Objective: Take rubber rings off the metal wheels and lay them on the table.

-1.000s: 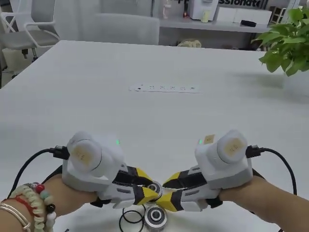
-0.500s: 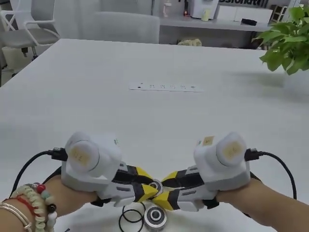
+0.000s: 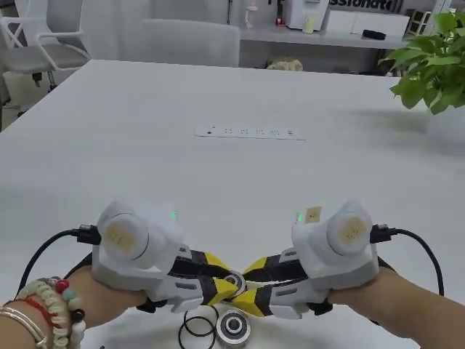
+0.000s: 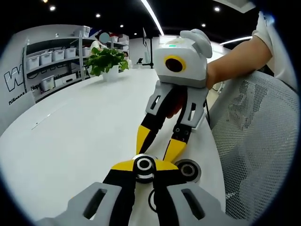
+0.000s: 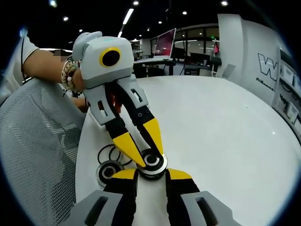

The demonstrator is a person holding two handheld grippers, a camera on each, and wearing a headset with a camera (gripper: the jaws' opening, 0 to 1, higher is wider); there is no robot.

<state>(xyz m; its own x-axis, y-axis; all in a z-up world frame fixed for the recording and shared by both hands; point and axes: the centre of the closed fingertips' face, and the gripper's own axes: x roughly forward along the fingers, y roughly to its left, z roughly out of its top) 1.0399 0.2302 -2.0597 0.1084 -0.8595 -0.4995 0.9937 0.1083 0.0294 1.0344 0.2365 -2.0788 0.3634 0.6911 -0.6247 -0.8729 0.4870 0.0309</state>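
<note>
L gripper (image 3: 221,281) and R gripper (image 3: 251,283) meet nose to nose over the table (image 3: 240,182), close to its near edge, approx midway along it. Btwn them, lifted off the surface, sits one metal wheel (image 3: 234,279).

In the left gripper view the L jaws are clenched on it, one yellow tip each side of the rim, w/ the wheel nearly face-on to the camera. R jaws come at the same wheel from the opposite side. In the right gripper view its tips flank the wheel's lower rim w/ a gap about the wheel's width. Can't tell whether they bite or only rest there.

Key relation: the wheel lies straight ahead of both grippers, on the line joining them. Its hub faces roughly toward each camera, so the axle prob runs along that line, L to R. The dark outer band looks like the rubber ring (image 5: 164,165).

Judgement: L is the holder and R is placed to peel. The pull would go along the axle toward R's side, away from the L tips. If the R pads catch metal instead of rubber, the wheel may get tugged out of L's grip.

On the table under the pair, nearer the near edge, lie loose rings (image 3: 197,325), two black loops overlapping. Just beside them, on the R side, a second wheel (image 3: 233,328) lies flat. Can't tell if that one carries a ring.
</note>
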